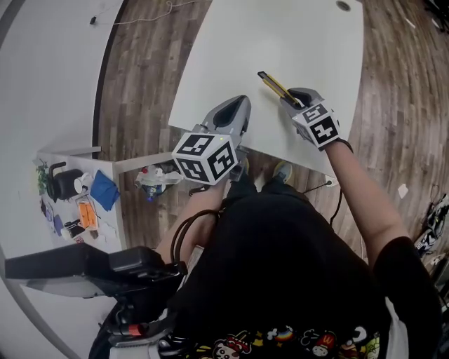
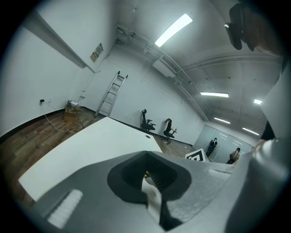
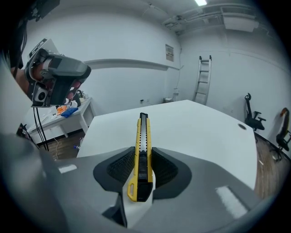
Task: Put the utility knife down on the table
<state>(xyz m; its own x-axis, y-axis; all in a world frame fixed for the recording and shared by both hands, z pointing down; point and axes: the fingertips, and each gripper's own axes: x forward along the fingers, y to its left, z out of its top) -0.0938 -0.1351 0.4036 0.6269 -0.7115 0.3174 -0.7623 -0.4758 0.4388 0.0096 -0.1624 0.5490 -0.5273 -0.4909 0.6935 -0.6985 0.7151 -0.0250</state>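
Observation:
A yellow and black utility knife (image 1: 272, 84) is clamped in my right gripper (image 1: 293, 100) and points out over the white table (image 1: 280, 42), a little above its near right part. In the right gripper view the knife (image 3: 142, 141) lies lengthwise between the ribbed pads (image 3: 122, 167), its tip aimed forward over the tabletop (image 3: 200, 132). My left gripper (image 1: 235, 112) hovers over the table's near edge, left of the right one. Its jaws look closed with nothing between them (image 2: 148, 182).
A cluttered white side desk (image 1: 77, 196) stands to the left on the wooden floor (image 1: 140, 77). The table has a cable hole (image 1: 343, 5) at its far side. A ladder (image 2: 111, 95) and office chairs (image 2: 146, 120) stand by the far wall.

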